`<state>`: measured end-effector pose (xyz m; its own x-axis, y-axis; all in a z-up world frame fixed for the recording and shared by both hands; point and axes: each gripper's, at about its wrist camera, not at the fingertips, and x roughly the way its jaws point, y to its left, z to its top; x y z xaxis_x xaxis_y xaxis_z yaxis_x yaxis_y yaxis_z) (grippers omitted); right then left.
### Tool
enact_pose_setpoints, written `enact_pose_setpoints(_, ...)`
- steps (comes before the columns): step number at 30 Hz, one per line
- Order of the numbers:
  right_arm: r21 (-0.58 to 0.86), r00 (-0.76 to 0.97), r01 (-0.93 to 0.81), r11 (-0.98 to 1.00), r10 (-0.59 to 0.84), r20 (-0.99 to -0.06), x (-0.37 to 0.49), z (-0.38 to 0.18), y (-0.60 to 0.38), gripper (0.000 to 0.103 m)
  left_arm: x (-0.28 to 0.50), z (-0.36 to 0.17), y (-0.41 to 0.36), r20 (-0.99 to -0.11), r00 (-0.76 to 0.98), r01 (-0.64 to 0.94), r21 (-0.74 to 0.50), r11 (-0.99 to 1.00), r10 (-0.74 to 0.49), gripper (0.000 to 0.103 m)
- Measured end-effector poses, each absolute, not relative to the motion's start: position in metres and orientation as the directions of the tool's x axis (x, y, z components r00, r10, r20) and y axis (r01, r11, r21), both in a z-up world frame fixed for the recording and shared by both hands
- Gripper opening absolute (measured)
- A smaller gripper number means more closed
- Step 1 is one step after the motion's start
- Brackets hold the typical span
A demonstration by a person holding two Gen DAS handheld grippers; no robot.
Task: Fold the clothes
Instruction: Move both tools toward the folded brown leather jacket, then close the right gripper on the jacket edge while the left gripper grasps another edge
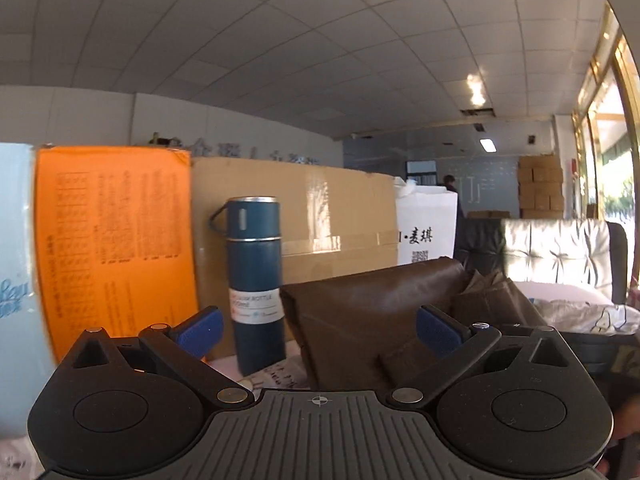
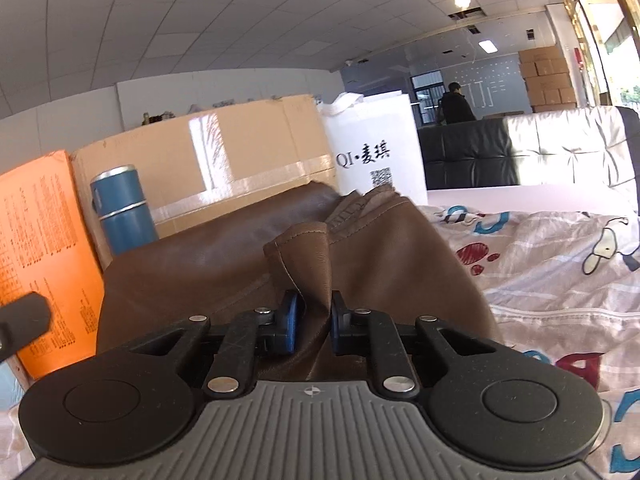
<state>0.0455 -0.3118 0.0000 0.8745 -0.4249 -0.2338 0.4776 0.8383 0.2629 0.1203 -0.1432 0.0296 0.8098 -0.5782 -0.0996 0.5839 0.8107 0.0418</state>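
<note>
A brown leather-look garment point(image 2: 224, 264) lies heaped on the cartoon-print bedsheet point(image 2: 560, 280). My right gripper point(image 2: 314, 326) is shut on a raised fold of it, with the blue pads point(image 2: 290, 326) pinching the fabric from both sides. In the left wrist view the same brown garment point(image 1: 360, 320) lies just ahead of my left gripper point(image 1: 320, 330). That gripper stands open, its blue pads point(image 1: 202, 330) wide apart with nothing pressed between them.
A dark blue vacuum bottle point(image 1: 256, 280) stands upright beside the garment. Behind it are an orange box point(image 1: 116, 240), a taped cardboard box point(image 1: 312, 216) and a white paper bag point(image 1: 428, 228). A padded headboard point(image 2: 560, 148) and a person point(image 2: 454, 104) are farther back.
</note>
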Motion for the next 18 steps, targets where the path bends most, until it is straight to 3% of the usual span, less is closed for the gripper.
enact_pose_setpoints(6, 0.308, 0.851, 0.524, 0.794, -0.483, -0.205, 0.028, 0.004, -0.332, 0.014, 0.177, 0.028, -0.169, -0.193, 0.725, 0.654, -0.107, 0.749, -0.661, 0.102)
enact_pose_setpoints(10, 0.325, 0.845, 0.535, 0.78, -0.496, -0.201, 0.023, 0.005, -0.338, 0.014, 0.193, 0.029, -0.17, -0.162, 0.637, 0.699, -0.29, 0.654, -0.753, 0.102)
enact_pose_setpoints(12, 0.326, 0.842, 0.539, 0.776, -0.499, -0.205, 0.023, 0.005, -0.337, 0.014, 0.196, 0.032, -0.175, -0.141, 0.619, 0.712, -0.314, 0.628, -0.773, 0.102)
enact_pose_setpoints(15, 0.321, 0.834, 0.552, 0.77, -0.509, -0.214, 0.025, 0.005, -0.336, 0.018, 0.213, 0.034, -0.187, -0.184, 0.613, 0.702, -0.32, 0.636, -0.769, 0.101)
enact_pose_setpoints(17, 0.305, 0.822, 0.57, 0.763, -0.525, -0.222, 0.027, 0.004, -0.334, 0.033, 0.222, 0.033, -0.193, -0.203, 0.618, 0.681, -0.345, 0.646, -0.759, 0.09)
enact_pose_setpoints(18, 0.294, 0.818, 0.574, 0.764, -0.529, -0.223, 0.029, 0.003, -0.332, 0.037, 0.224, 0.032, -0.194, -0.204, 0.622, 0.669, -0.365, 0.648, -0.756, 0.073)
